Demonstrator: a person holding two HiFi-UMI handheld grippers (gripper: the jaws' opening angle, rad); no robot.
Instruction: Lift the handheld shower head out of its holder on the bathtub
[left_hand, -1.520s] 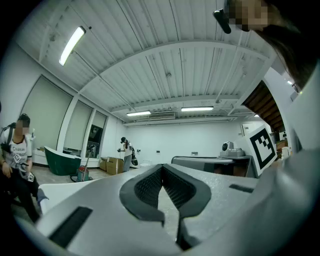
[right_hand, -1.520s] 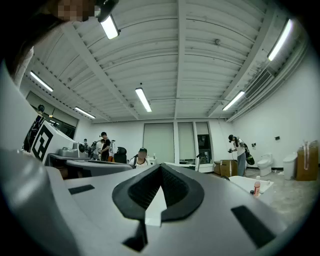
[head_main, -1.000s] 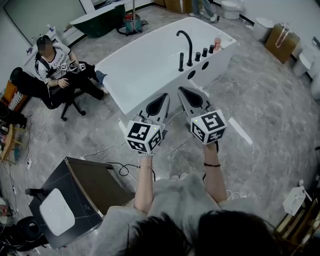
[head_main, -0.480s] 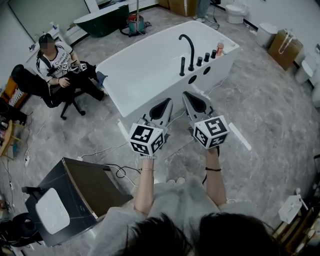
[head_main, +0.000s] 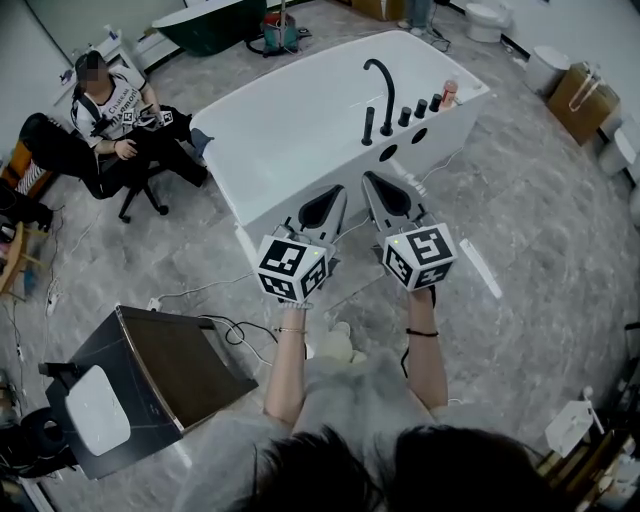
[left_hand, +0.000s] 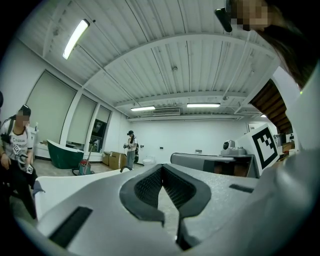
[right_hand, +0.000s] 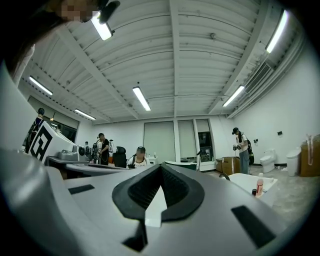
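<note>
The white bathtub (head_main: 300, 120) stands ahead of me on the grey floor. On its far rim a black handheld shower head (head_main: 369, 125) stands upright in its holder, beside the tall curved black faucet (head_main: 382, 88) and three black knobs (head_main: 421, 108). My left gripper (head_main: 330, 196) and right gripper (head_main: 374, 180) are held side by side, level, short of the tub's near wall and pointing toward it. Both are shut with nothing between the pads. In the left gripper view the left gripper (left_hand: 161, 167) shows its jaws meeting; the right gripper (right_hand: 161, 166) looks the same in the right gripper view.
A person sits on a chair (head_main: 110, 120) left of the tub. A black case with a white device (head_main: 150, 370) stands at lower left, with cables (head_main: 225, 330) on the floor. A white strip (head_main: 478, 268) lies to the right. A pinkish bottle (head_main: 449, 93) stands on the tub's corner.
Both grippers have moved together toward the bathtub, and the tub with its fittings now lies closer in the head view. Their jaws stayed shut.
</note>
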